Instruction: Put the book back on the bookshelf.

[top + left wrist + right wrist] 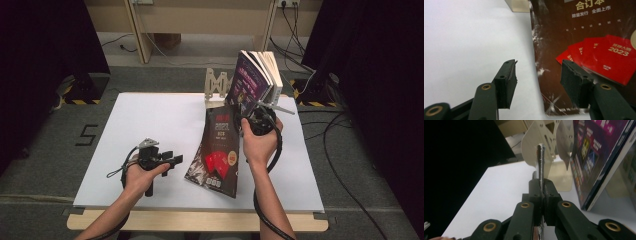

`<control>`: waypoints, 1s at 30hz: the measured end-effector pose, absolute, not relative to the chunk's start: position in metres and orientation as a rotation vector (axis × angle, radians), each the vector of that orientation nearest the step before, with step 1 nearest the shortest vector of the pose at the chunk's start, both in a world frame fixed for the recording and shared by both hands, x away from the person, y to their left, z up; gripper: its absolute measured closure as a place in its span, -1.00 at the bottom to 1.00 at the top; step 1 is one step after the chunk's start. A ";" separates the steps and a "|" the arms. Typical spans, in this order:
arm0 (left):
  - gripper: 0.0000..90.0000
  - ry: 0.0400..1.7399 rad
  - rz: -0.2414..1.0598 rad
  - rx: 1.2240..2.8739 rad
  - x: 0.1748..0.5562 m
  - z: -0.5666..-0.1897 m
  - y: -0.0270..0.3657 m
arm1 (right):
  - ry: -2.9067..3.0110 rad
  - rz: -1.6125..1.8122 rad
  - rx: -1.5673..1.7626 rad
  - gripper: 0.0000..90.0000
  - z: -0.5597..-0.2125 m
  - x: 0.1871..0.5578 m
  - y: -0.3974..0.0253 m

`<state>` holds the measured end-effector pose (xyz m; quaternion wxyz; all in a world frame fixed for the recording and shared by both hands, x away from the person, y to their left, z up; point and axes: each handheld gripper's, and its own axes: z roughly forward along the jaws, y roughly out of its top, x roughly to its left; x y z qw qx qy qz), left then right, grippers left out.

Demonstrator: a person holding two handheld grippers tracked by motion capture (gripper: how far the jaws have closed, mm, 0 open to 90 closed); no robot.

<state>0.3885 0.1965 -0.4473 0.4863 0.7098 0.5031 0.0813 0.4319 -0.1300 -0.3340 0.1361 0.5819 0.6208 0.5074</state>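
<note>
Magazine (216, 150), dark brown cover, clenched edge-on in right tool (541, 192), resting on counter (150, 125); left tool (537, 82) released beside it, jaws apart

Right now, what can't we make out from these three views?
- Dark magazine: its top edge is behind the right tongs in the right gripper view, seen edge-on; the frame crops its cover in the left gripper view.
- Wooden book rack: lower right part hidden by the standing books in the high view.
- Cover print: too small in the high view.
- Left tongs: open; whether they touch the magazine is unclear.
</note>
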 end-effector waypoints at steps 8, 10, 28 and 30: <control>0.03 1.194 0.205 1.722 0.390 -0.438 0.190 | 1.744 1.472 1.630 0.94 -0.322 0.436 -0.120; 0.04 1.188 0.208 1.725 0.390 -0.436 0.189 | 1.739 1.470 1.618 0.94 -0.321 0.438 -0.119; -0.02 1.157 0.212 1.677 0.397 -0.414 0.179 | 1.668 1.463 1.499 0.94 -0.294 0.446 -0.099; 0.00 1.143 0.211 1.680 0.399 -0.412 0.176 | 1.659 1.460 1.489 0.94 -0.292 0.447 -0.096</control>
